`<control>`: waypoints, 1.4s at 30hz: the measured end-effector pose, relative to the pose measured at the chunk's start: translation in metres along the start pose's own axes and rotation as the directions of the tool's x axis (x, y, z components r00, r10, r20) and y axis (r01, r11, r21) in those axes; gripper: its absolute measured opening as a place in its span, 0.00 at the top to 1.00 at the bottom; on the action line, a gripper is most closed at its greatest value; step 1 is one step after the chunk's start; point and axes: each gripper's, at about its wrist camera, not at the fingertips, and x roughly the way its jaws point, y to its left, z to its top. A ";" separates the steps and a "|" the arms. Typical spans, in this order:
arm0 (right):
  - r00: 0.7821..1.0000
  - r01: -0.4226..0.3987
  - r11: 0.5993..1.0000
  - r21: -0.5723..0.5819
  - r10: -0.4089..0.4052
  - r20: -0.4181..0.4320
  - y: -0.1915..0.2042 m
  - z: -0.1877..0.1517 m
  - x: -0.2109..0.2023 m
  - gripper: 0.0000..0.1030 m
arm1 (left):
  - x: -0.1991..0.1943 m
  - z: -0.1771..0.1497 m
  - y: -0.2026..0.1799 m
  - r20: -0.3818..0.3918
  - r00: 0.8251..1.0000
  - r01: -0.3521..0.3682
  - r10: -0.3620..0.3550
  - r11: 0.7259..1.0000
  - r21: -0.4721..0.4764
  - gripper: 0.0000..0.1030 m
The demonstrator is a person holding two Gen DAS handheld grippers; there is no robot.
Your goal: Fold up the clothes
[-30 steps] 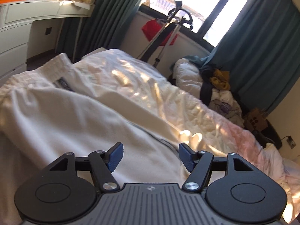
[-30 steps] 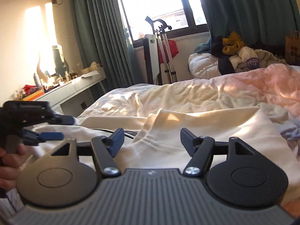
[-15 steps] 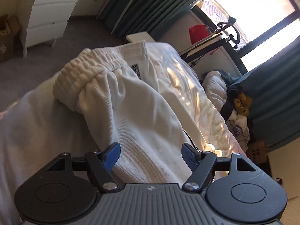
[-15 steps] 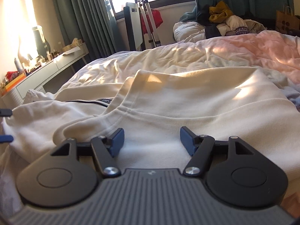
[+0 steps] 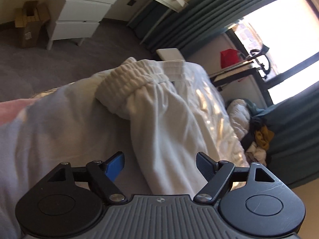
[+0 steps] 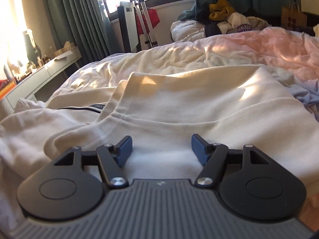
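The white garment's (image 5: 169, 131) lower end is hidden behind the left hand-held gripper (image 5: 160, 164) — its cream neighbour (image 6: 199, 107) likewise.

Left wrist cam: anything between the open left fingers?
Yes. In the left wrist view, a fold of the white sweatpants runs up between the open left gripper fingers; nothing else there.

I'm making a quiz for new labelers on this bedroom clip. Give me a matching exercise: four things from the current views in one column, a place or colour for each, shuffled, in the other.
Things:
1. white sweatpants with ribbed elastic waistband
2. brown cardboard box
3. mustard-yellow garment
4. brown paper bag

Places or colours:
A. on the clothes pile by the window
B. on the grey carpet beside the white drawers
C. far right, behind the pink duvet
D. lying on the bed ahead of the open left jaws

Pairs: 1-D, 2-B, 3-A, 4-C
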 end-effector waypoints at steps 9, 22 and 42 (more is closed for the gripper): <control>0.999 0.020 1.000 0.013 -0.021 0.042 0.002 0.009 -0.012 0.34 | 0.050 0.026 -0.001 0.004 0.999 -0.043 0.043 0.996 -0.080 0.25; 0.999 0.046 0.999 -0.008 -0.046 0.015 0.000 -0.001 0.001 0.34 | 0.052 0.041 -0.034 0.161 0.986 -0.052 0.033 0.992 0.112 0.83; 0.992 -0.046 0.874 0.484 -0.018 0.126 -0.128 0.043 -0.097 0.32 | 0.028 -0.235 -0.363 0.313 0.875 -0.067 -0.370 0.547 0.835 0.85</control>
